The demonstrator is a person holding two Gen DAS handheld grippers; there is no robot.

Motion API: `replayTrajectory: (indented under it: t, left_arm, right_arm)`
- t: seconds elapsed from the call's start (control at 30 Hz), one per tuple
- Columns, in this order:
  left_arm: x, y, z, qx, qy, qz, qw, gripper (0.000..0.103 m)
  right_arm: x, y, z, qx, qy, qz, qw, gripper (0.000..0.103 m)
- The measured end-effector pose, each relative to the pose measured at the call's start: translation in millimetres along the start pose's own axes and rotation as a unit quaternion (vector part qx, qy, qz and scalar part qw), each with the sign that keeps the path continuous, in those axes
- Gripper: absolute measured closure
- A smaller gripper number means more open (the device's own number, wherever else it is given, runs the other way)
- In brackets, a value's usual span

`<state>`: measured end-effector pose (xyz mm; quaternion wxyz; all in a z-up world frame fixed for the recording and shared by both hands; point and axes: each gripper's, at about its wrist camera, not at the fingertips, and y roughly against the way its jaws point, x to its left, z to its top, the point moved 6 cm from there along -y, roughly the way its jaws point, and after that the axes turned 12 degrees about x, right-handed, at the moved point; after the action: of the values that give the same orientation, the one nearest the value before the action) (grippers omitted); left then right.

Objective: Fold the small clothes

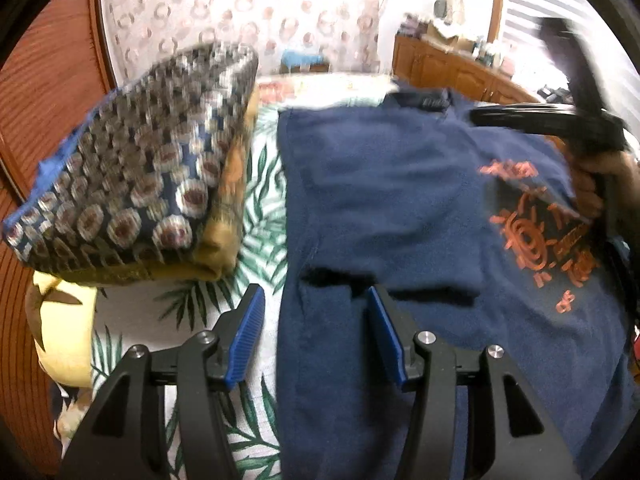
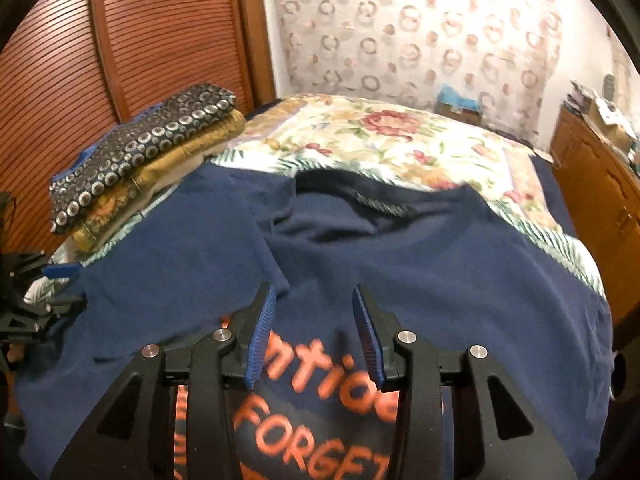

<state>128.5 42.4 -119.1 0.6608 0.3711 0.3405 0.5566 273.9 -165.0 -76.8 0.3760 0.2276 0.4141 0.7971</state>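
Note:
A navy T-shirt (image 1: 380,200) with orange print lies spread on the bed; it also shows in the right wrist view (image 2: 400,264), collar at the far side. One side with its sleeve is folded over the body. My left gripper (image 1: 316,320) is open and empty, just above the shirt's left edge. My right gripper (image 2: 314,320) is open and empty, above the orange lettering (image 2: 320,432). The right gripper and the hand holding it show blurred at the right of the left wrist view (image 1: 560,124). The left gripper shows at the left edge of the right wrist view (image 2: 36,292).
A stack of folded clothes, dark patterned on top of yellow, sits left of the shirt (image 1: 132,188) (image 2: 140,164). The bedspread has floral and leaf prints (image 2: 380,140). A brown slatted door (image 2: 140,40) stands at the left, a wooden cabinet (image 2: 600,208) at the right.

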Motion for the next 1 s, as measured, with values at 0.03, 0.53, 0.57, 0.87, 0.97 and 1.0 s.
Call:
replayTrajectory:
  t: [0.03,0.53,0.57,0.87,0.97,1.0]
  left_arm:
    - [-2,7,2,-0.012,-0.001,-0.002,0.9999,0.05]
    - [11,29,21,-0.063,0.03,-0.032,0.997,0.05]
    - [10,28,19,-0.062,0.031,-0.034,0.997,0.05]
    - [1,27,16,-0.058,0.018,-0.024,0.9979,0.05]
    - [-4,30,14,-0.06,0.011,-0.023,0.9979,0.05]
    - [-7,30,13,-0.06,0.009,-0.028,0.9978,0.05]
  right_arm:
    - [2,-4,8,0.001,0.003,0.003,1.0,0.063]
    - [12,-90,84,0.061,0.034,0.02,0.997,0.101]
    - [13,-87,89,0.052,0.041,0.019,0.998,0.102]
    - [4,-62,162,-0.015,0.03,-0.016,0.999,0.103]
    - [4,-65,164,0.0,0.02,-0.016,1.0,0.103]
    - [3,-66,161,0.007,0.016,-0.015,1.0,0.102]
